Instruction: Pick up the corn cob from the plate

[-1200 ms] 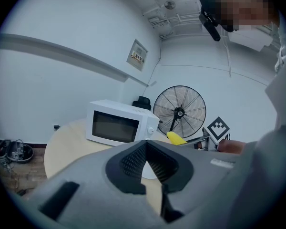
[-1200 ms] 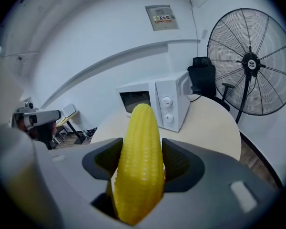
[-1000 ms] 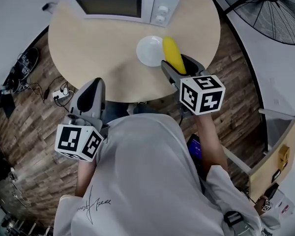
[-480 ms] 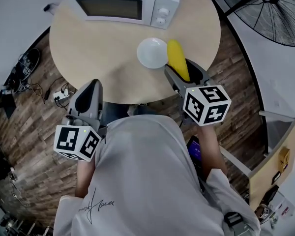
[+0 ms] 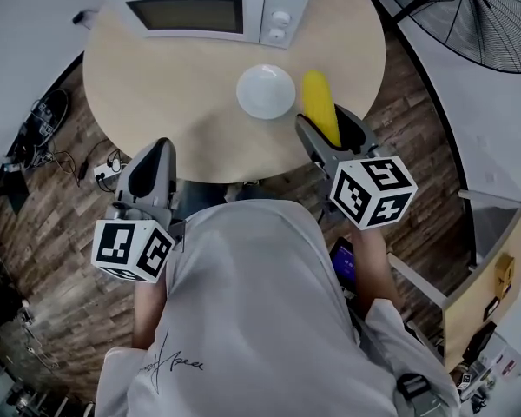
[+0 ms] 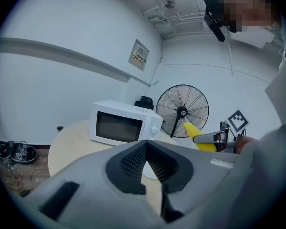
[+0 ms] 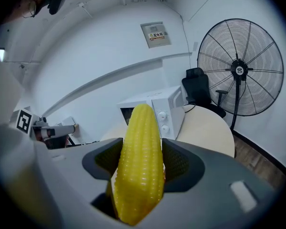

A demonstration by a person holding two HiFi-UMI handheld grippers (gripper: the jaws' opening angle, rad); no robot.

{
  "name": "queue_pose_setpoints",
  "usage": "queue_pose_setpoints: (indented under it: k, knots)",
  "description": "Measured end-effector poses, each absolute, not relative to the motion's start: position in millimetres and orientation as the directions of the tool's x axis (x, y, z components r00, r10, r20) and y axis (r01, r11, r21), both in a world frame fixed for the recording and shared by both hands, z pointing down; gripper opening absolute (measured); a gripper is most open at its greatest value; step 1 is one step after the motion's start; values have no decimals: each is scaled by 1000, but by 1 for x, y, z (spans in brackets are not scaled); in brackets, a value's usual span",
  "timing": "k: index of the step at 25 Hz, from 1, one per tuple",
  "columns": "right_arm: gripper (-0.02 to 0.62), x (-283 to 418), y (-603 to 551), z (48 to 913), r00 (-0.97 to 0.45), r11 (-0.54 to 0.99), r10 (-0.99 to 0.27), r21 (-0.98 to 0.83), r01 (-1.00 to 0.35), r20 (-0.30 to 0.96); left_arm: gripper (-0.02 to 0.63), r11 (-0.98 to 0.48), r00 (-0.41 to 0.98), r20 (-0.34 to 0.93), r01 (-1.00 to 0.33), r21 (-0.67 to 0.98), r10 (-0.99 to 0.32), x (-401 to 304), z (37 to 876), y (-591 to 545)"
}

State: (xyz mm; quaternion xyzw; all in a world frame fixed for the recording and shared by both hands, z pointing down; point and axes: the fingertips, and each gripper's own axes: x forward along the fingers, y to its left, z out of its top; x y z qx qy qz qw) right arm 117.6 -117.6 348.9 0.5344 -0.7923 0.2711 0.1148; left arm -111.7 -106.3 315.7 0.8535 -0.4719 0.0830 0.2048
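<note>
**Corn cob** [image 7: 140, 142]: yellow, tapered, with regular rows of small rounded kernels and a slightly glossy, plastic-looking surface. It is gripped at its thicker end between the two jaws. The long axis runs along the jaws and away from the person, and the narrow tip is projected forward past the pads. In the head view it is seen just right of the plate and apart from it, over the near right part of the table.

**Right gripper** [image 5: 327, 129]: clamped on the cob, with a dark ribbed pad pressed against each flank. The cob is carried by this gripper alone.

**Left gripper** [image 5: 155, 153]: closed, with the ribbed pads met at the tips and nothing held between them. It is held at the near left edge of the table, well apart from the cob.

**Plate** [image 5: 265, 91]: round, white, smooth and shallow. No contents are seen on it.

**Table** [image 5: 169, 89]: round, with a pale matte wood-tone top.

**Microwave** [image 5: 204, 7]: a white box with a dark window and two knobs, placed at the far edge.

**Status:** the pick-up is judged complete, since the cob is already off the plate. Any further move is governed by the forward-pointing axis and the exposed tip.
</note>
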Motion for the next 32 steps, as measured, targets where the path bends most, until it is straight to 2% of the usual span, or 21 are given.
queue_pose_setpoints:
  k: [10,32]
  knots:
    - [272,125,-110,339,-409,289,-818,-326,-900,405,-8,-468,535,334,-844,264,-776,-112,319,-104]
    - [272,126,-102,333,-417,314,-817,-299,-901,397,-8,-470,541,345,-840,273,-767,-107,322,-106]
